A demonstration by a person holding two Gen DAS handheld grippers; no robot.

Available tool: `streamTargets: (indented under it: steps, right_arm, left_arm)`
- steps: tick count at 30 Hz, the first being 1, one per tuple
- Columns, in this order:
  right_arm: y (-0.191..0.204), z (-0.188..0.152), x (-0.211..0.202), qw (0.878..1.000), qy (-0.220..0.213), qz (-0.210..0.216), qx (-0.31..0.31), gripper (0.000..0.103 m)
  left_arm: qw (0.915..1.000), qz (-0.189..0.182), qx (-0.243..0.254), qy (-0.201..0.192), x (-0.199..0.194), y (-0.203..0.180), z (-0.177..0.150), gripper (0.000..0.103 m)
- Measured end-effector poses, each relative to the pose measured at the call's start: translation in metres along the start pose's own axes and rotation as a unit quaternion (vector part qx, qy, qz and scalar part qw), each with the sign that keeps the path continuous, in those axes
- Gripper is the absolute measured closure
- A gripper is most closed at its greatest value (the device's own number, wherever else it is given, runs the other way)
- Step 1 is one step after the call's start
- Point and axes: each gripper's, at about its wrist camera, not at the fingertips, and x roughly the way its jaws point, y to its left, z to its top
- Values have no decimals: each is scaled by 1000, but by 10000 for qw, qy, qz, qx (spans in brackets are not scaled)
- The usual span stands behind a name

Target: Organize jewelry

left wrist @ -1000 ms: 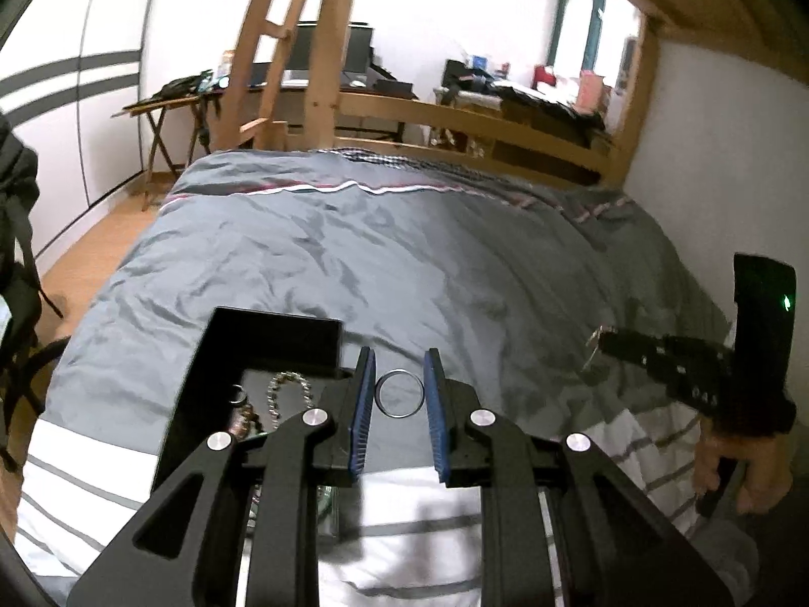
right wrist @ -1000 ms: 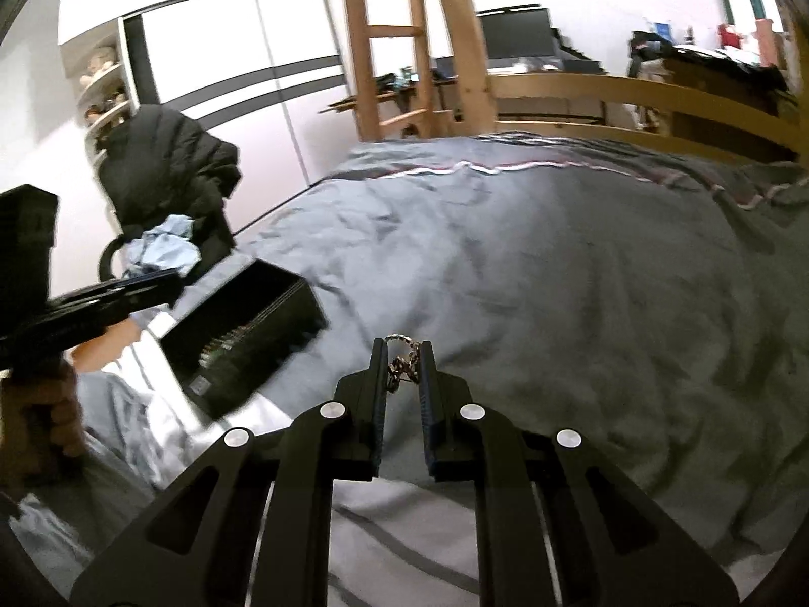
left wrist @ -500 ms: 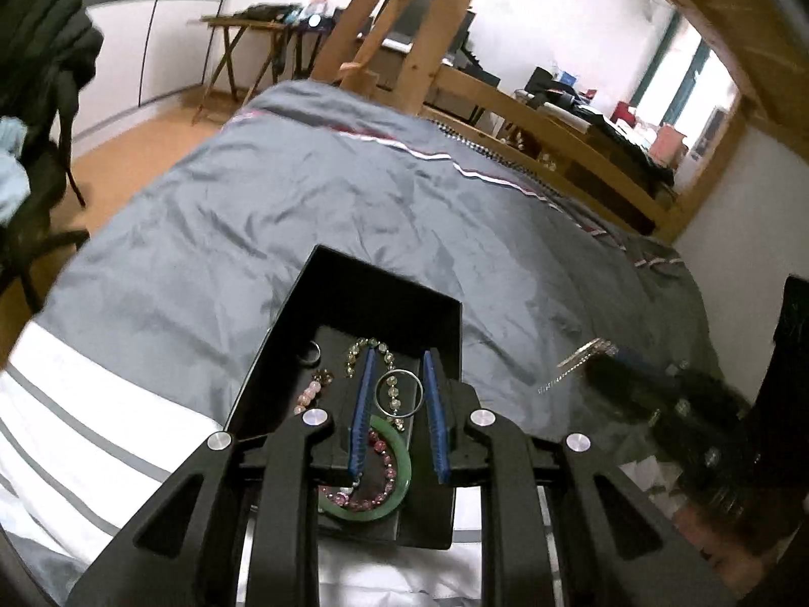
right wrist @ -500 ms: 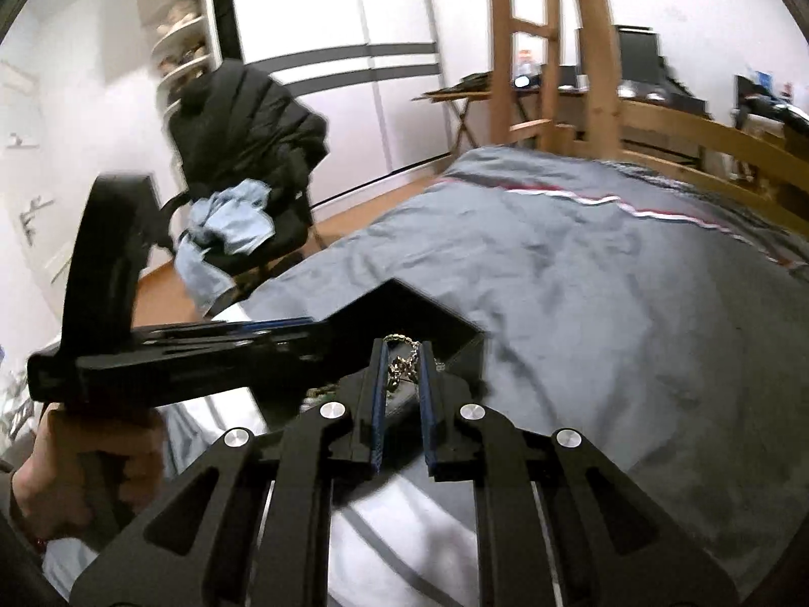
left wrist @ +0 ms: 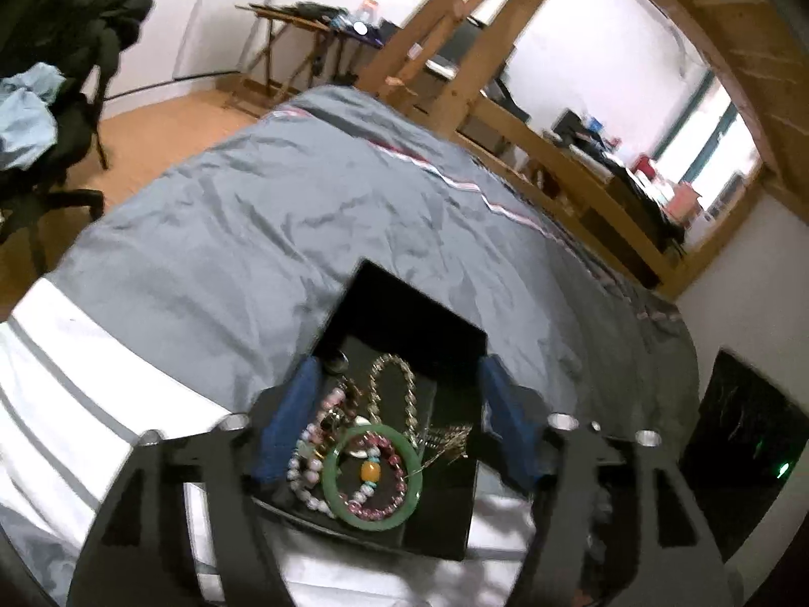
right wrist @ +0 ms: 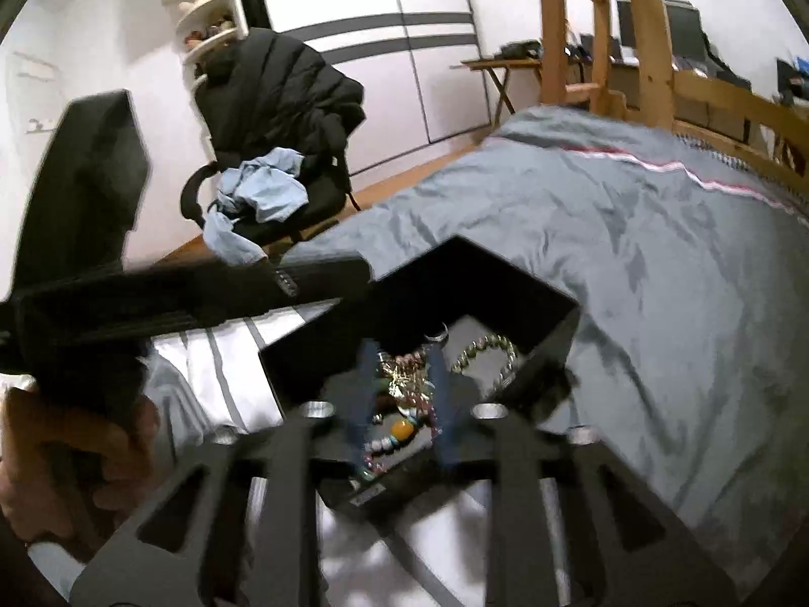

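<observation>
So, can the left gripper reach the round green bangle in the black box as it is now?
Probably yes: the left gripper is open directly over the green bangle, which lies on top in the open black box, uncovered.

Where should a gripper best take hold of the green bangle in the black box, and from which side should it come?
Grip the green bangle at its near arc, probably from above, one finger inside the ring and one outside. It lies flat on the pile in the black box, with pink beads inside it, so there is little room; the near rim has the most.

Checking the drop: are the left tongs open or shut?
Open: left tongs spread wide over the black box, nothing between them.
</observation>
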Motion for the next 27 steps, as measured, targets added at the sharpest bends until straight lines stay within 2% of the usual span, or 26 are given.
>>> streamTargets:
  steps: [1, 2, 3, 4, 7, 9, 13, 16, 18, 21, 24, 27]
  right_arm:
    - [-2, 0, -5, 9999, -83, -63, 54, 35]
    - [-3, -1, -12, 9996, -231, -116, 97, 11]
    - [-6, -1, -25, 9985, -455, -244, 175, 7]
    - [-8, -1, -35, 9971, -623, -347, 272, 6]
    - [-11, 2, -55, 9952, -715, -457, 496, 4]
    - [-9, 1, -71, 9940, -802, -514, 540, 4]
    - [-4, 0, -91, 9920, -622, -991, 482, 4]
    - [0, -3, -108, 9923, -762, -840, 501, 4]
    - [8, -2, -121, 9915, -821, -885, 489, 4]
    - [15, -4, -138, 9903, -850, -1009, 445, 4]
    - [18, -10, -154, 9884, -795, -1227, 407, 4]
    - [20, -14, -164, 9863, -571, -1486, 441, 4]
  left_arm:
    - [9999, 76, -51, -98, -4, 1, 1, 18]
    - [9997, 135, -95, -171, -8, 3, 1, 15]
    - [9992, 232, -195, -257, -14, 5, 2, 11]
    - [9987, 289, -305, -291, -18, 6, 2, 10]
    - [9972, 354, -597, -263, -32, 6, 5, 9]
    - [9979, 382, -407, -324, -47, -3, 5, 9]
    - [9930, 1010, 356, -506, -80, -30, 4, 6]
    - [9820, 1512, 982, -568, -103, -48, -2, 6]
    - [9749, 1786, 1284, -341, -111, -58, -10, 6]
    - [9750, 1682, 1445, -155, -125, -64, -23, 6]
    - [9746, 1699, 1442, -242, -140, -66, -31, 6]
    - [9681, 1949, 1556, -218, -149, -71, -36, 6]
